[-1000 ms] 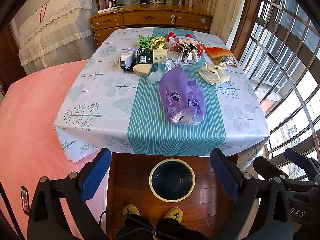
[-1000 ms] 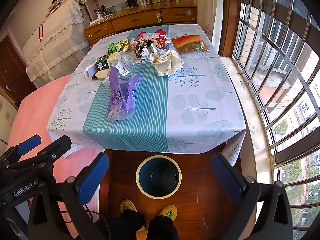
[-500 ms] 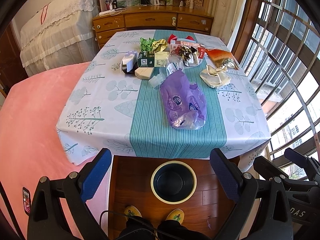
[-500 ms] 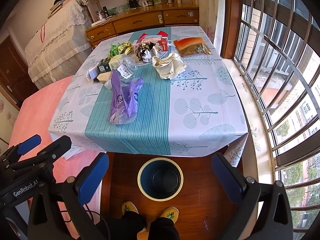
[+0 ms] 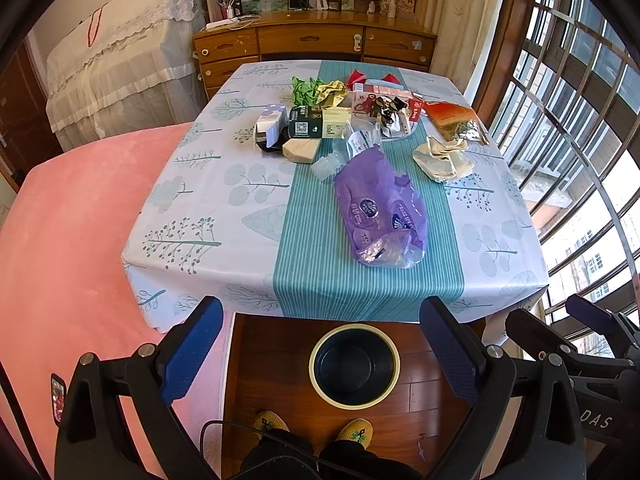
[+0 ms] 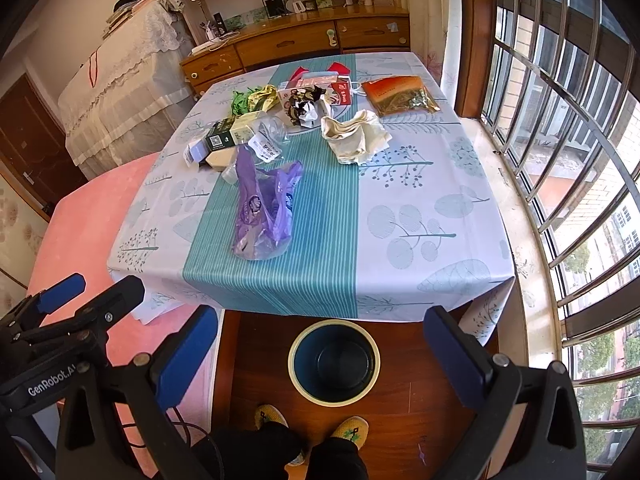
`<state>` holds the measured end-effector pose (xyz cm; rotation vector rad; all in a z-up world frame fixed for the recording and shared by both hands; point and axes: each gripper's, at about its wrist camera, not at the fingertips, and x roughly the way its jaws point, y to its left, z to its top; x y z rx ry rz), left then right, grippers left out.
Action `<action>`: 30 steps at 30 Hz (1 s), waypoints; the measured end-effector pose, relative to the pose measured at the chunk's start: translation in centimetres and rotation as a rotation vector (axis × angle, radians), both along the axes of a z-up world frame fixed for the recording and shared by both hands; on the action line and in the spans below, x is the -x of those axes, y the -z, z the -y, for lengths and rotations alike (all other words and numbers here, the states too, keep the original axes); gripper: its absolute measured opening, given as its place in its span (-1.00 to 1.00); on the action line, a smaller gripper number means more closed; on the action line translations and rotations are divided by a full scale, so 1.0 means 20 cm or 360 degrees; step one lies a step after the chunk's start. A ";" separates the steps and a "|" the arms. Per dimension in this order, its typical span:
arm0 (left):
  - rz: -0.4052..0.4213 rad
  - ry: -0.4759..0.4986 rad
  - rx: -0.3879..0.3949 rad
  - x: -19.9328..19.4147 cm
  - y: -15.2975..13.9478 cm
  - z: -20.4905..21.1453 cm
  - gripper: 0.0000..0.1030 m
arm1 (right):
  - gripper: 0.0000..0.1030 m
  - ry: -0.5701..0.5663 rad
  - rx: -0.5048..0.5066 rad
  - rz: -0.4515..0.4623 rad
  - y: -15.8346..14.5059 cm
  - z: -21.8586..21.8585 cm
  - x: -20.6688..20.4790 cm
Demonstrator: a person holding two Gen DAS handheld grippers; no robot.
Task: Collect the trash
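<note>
both hand-held grippers, left hand-held gripper [image 5: 320,344] and right hand-held gripper [image 6: 320,350], held wide and empty over the bin [image 5: 354,365] on the floor. nearest trash, the purple bag [image 5: 378,210], lay mid desk [image 5: 192,240]; best pinched at a raised fold. farther: cream wrapper [image 5: 442,158], boxes.

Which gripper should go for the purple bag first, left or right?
Likely left. Both grippers are open and empty, but the purple bag lies nearly straight ahead of the left gripper, left of centre for the right gripper.
</note>
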<state>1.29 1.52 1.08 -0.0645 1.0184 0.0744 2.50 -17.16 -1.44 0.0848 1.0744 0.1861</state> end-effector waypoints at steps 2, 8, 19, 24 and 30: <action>0.0001 -0.0012 -0.0010 0.00 -0.01 -0.01 0.89 | 1.00 -0.0017 -0.0004 0.0007 -0.01 -0.02 -0.02; 0.0036 -0.0050 0.0025 -0.04 -0.05 -0.10 0.89 | 1.00 -0.0043 -0.0008 -0.0001 -0.01 -0.08 -0.11; -0.0051 -0.0043 0.0030 -0.31 0.00 -0.29 0.89 | 0.85 0.0009 -0.0065 -0.0126 0.08 -0.25 -0.43; -0.0103 0.0025 0.0016 -0.48 0.04 -0.37 0.89 | 0.75 -0.0012 -0.0008 -0.0182 0.17 -0.37 -0.59; -0.0166 0.0112 -0.0019 -0.68 0.12 -0.43 0.89 | 0.74 -0.0039 0.0131 -0.0247 0.31 -0.53 -0.75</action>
